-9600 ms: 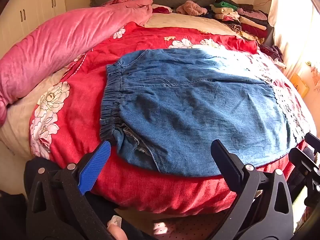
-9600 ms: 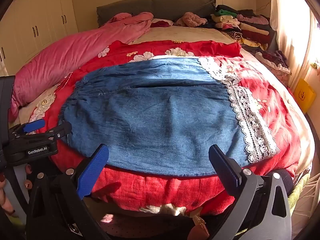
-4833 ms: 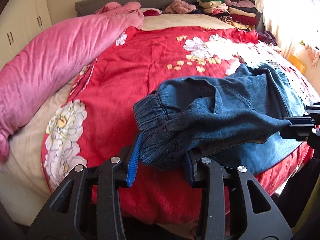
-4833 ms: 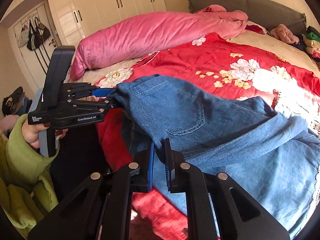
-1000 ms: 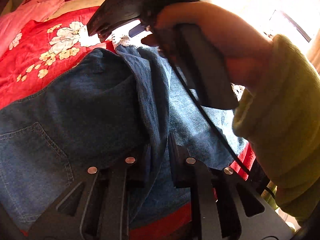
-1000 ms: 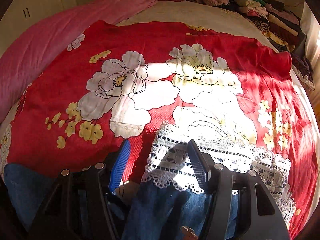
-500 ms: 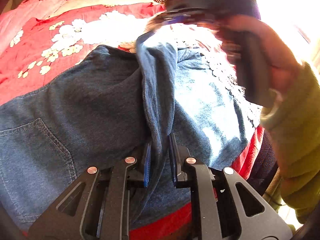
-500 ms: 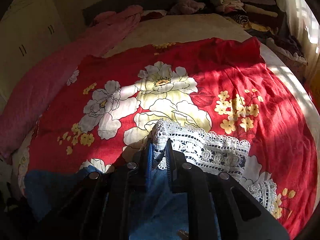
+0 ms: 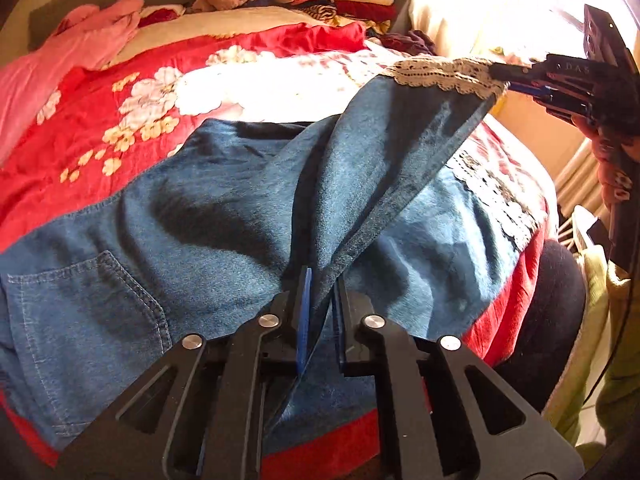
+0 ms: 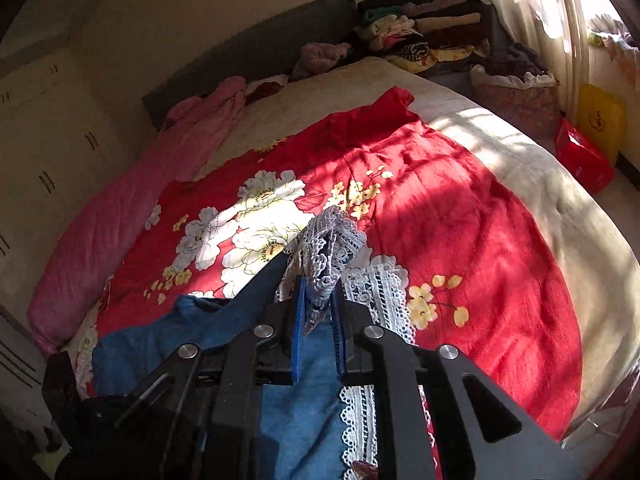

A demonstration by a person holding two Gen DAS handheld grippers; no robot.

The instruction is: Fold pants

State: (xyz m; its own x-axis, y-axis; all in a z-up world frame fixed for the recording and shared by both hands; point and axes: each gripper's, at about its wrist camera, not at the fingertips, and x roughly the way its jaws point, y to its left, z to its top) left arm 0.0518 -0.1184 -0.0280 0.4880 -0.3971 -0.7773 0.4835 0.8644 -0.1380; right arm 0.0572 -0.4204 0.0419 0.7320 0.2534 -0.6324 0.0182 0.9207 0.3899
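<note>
Two grippers pinch the pants (image 9: 224,216) at once. The left gripper (image 9: 322,292), whose jaws have just been closing, is pressed together on a denim fold edge at the near side of the bed. The right gripper (image 10: 318,304) is clamped on the lace hem (image 10: 332,248); in the left view it appears at the upper right (image 9: 516,80), holding that hem (image 9: 444,72) raised, so a band of denim stretches taut between the two tools. The rest of the pants lies spread on the red quilt (image 10: 460,208), back pocket (image 9: 92,304) up, at the near edge. A pink duvet (image 10: 120,216) lies along the left side, folded clothes (image 10: 420,36) stacked by the headboard (image 10: 260,52).
</note>
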